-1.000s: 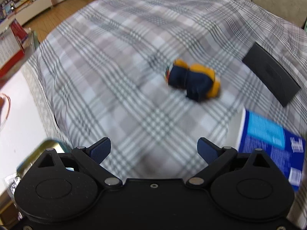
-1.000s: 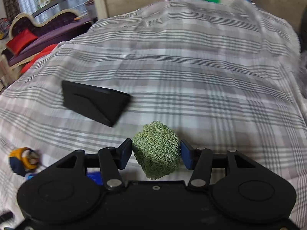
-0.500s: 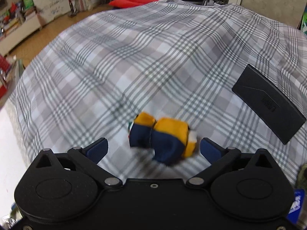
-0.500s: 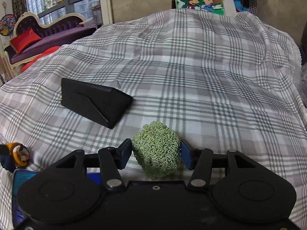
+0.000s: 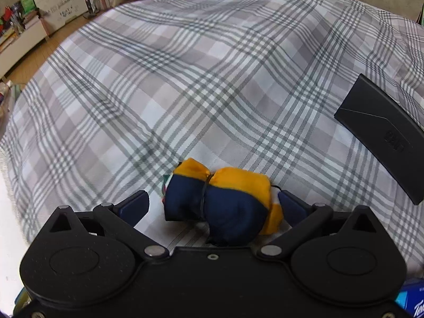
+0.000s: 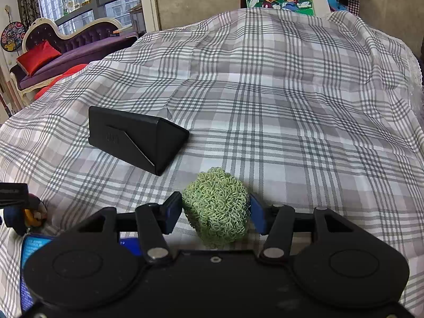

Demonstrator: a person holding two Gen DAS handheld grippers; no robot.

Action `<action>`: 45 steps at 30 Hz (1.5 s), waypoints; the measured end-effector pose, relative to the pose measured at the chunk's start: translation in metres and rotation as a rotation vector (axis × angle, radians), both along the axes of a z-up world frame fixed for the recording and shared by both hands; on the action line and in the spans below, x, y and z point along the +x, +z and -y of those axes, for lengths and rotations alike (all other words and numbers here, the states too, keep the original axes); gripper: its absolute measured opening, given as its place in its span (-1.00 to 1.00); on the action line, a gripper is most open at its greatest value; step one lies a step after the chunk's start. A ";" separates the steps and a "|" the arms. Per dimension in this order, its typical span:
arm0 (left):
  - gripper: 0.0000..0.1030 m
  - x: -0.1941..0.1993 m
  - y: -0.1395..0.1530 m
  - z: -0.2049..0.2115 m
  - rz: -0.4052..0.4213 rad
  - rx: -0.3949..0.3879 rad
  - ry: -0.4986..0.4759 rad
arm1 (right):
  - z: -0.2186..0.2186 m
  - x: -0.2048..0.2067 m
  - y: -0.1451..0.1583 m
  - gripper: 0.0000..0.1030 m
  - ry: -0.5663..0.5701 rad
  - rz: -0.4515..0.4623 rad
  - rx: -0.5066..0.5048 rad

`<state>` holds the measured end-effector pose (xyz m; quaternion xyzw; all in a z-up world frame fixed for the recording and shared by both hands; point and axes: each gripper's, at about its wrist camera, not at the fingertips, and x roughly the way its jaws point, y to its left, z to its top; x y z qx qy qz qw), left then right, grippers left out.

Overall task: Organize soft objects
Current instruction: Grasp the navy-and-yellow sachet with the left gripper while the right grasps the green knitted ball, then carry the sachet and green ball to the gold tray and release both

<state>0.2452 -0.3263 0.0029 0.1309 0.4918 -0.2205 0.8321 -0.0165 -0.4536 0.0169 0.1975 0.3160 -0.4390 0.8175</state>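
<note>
A soft bundle (image 5: 238, 182), navy and orange and tied round its middle with a thin black band, lies on the grey plaid cloth (image 5: 201, 84). My left gripper (image 5: 213, 201) is wide open and straddles it. The right pad sits close against the bundle's orange end, while a gap shows at the left pad. In the right wrist view, my right gripper (image 6: 215, 208) is shut on a green ball of looped rings (image 6: 216, 198), held just above the cloth. The bundle (image 6: 29, 216) also shows at that view's left edge, partly hidden behind the left gripper's black body.
A black wedge-shaped case (image 6: 135, 137) lies on the cloth, left of the green ball and far right in the left wrist view (image 5: 381, 137). A blue packet (image 6: 31, 241) lies near the bundle. The cloth drops off at its left edge, with floor and shelves beyond.
My left gripper has closed in on the navy and orange bundle, which went from well ahead of the fingers to lying between them. The right gripper kept its hold on the green ball.
</note>
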 end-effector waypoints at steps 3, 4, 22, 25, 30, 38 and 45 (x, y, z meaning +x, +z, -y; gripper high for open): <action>0.93 0.006 -0.007 0.005 -0.025 -0.005 -0.008 | 0.000 0.002 -0.001 0.03 -0.002 -0.004 -0.004; 0.87 0.007 -0.008 0.007 -0.028 -0.004 -0.010 | 0.000 0.003 -0.001 0.03 -0.003 -0.005 -0.008; 0.48 -0.050 0.072 -0.094 -0.008 -0.040 0.090 | -0.002 0.009 0.001 0.00 -0.054 0.009 -0.122; 0.48 -0.070 0.081 -0.138 -0.005 -0.010 0.156 | -0.006 0.008 0.003 0.00 -0.063 0.013 -0.150; 0.48 -0.102 0.081 -0.221 -0.053 -0.008 0.271 | -0.018 0.007 0.008 0.00 -0.074 0.011 -0.242; 0.48 -0.162 0.050 -0.312 -0.088 0.035 0.425 | -0.052 -0.003 0.020 -0.02 -0.083 0.016 -0.455; 0.48 -0.200 0.017 -0.343 -0.160 -0.032 0.492 | -0.098 -0.022 0.052 -0.02 -0.041 0.053 -0.612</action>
